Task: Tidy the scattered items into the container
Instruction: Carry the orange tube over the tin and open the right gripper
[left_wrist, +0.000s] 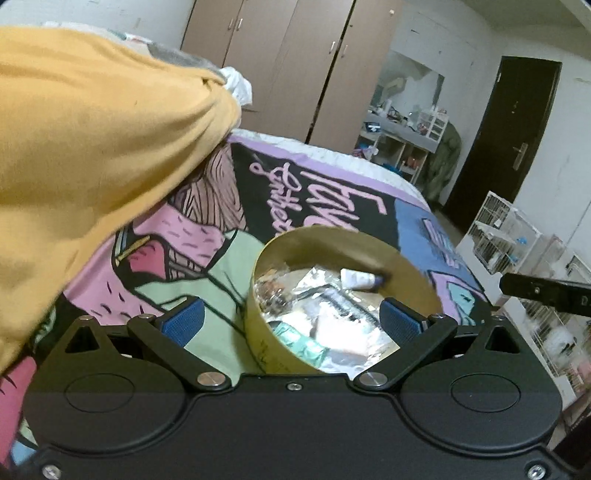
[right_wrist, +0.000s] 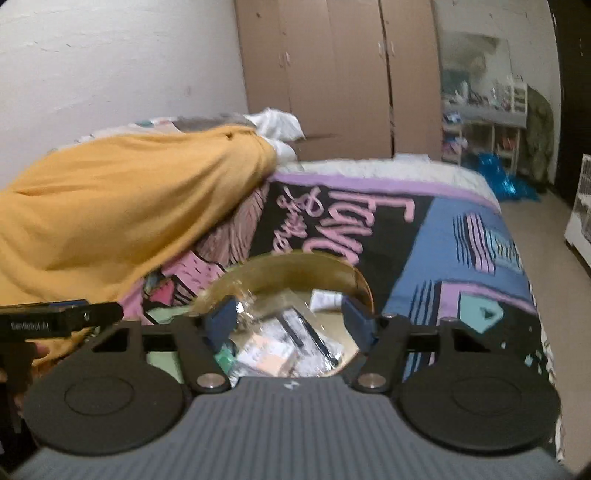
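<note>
Round gold tin container (left_wrist: 269, 347), centre frame, on the patterned bed (left_wrist: 417, 229). Left gripper (left_wrist: 291, 317) fingers wide apart, empty; right gripper (right_wrist: 291, 325) fingers apart, empty.

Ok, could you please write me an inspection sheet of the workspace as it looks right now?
Surface: bed with a printed pink, black and blue cover.
Job's things: round gold tin container on the cover, holding crinkly clear packets, a small white tube and a green packet; no loose items seen on the cover.
Clutter: mustard-yellow fabric heap beside the container.
Grippers: left hand-held gripper and right hand-held gripper both over the container, pads apart, nothing pressed between them.
Cables: nothing seen.
Surroundings: brown wardrobe, dark door, cluttered shelf unit, white wire cages.
</note>
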